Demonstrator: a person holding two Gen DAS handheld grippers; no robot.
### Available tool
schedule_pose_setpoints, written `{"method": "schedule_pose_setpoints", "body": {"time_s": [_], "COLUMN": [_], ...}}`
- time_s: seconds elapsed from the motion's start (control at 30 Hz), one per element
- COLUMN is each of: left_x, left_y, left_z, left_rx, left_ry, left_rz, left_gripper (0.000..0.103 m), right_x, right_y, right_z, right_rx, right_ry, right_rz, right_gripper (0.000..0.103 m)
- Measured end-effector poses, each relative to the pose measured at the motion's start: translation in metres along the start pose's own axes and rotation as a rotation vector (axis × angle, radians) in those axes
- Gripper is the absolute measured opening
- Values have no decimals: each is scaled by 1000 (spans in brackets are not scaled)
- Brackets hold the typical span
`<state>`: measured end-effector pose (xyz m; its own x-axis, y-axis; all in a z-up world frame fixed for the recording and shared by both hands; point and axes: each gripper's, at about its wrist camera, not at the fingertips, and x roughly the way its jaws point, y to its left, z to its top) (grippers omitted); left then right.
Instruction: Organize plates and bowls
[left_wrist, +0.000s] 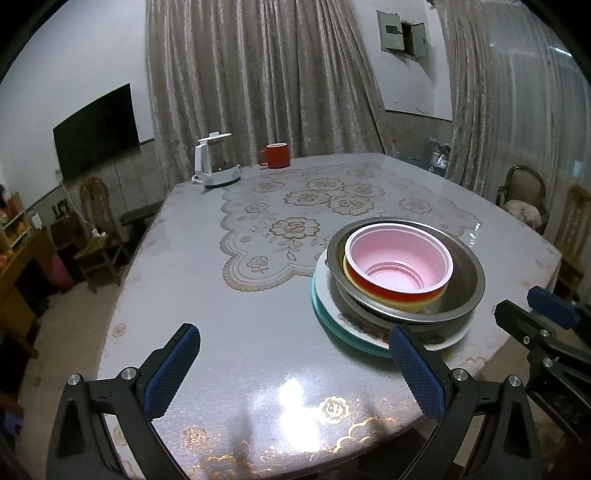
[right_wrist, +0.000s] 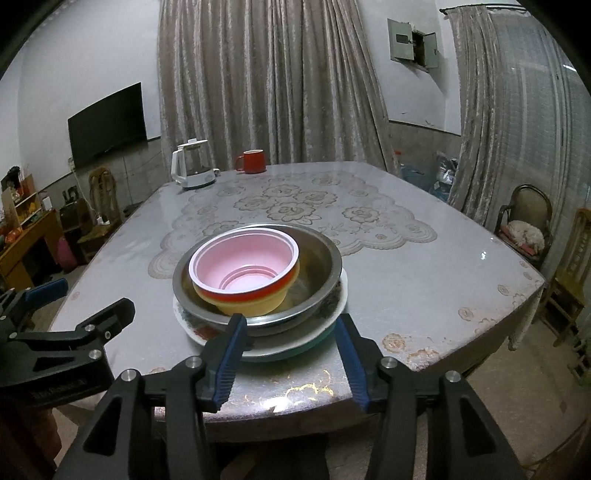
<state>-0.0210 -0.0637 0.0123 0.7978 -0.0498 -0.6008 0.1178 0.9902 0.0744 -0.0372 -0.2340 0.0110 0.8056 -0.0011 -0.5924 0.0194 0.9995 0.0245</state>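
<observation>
The right gripper (right_wrist: 291, 354) is held with its fingers parted and nothing between them, pointed straight at the stack and just short of the table's near edge. Directly ahead of it, near that edge, the stack is found: a teal plate (right_wrist: 325, 341) at the bottom, a white plate (right_wrist: 258, 349) on it, a steel bowl (right_wrist: 317, 258) above, and a pink bowl (right_wrist: 243, 258) nested inside, seated in a yellow bowl (right_wrist: 255, 304). The stack's near rim is seen between the two blue pads.

The left gripper (left_wrist: 295, 373) is spread wider, also empty, over bare table (left_wrist: 258, 369) towards the near-left corner; the stack lies off to its right, beyond its right finger. The right gripper is judged the nearer and better aligned for the stack. The kettle (right_wrist: 190, 164) and the red mug (right_wrist: 253, 161) stand well apart at the far edge.
</observation>
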Motion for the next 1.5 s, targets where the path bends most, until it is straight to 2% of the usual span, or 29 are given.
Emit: {"method": "schedule_pose_setpoints", "body": {"time_s": [0.13,0.8,1.5], "left_x": [1,-1,-2], "left_y": [-1,-2,-7], "left_z": [0,0,2], "left_rx": [12,6,20], "left_ry": [-7,-11,-18], "left_rz": [19,-38,-51], "left_gripper": [103,103,103], "right_x": [2,7,9], "right_y": [0,1,1], "right_z": [0,-2,-1], "right_rx": [0,1,-5], "right_ry": [5,36,45], "right_rz": [4,8,11], "right_gripper": [50,50,50]}}
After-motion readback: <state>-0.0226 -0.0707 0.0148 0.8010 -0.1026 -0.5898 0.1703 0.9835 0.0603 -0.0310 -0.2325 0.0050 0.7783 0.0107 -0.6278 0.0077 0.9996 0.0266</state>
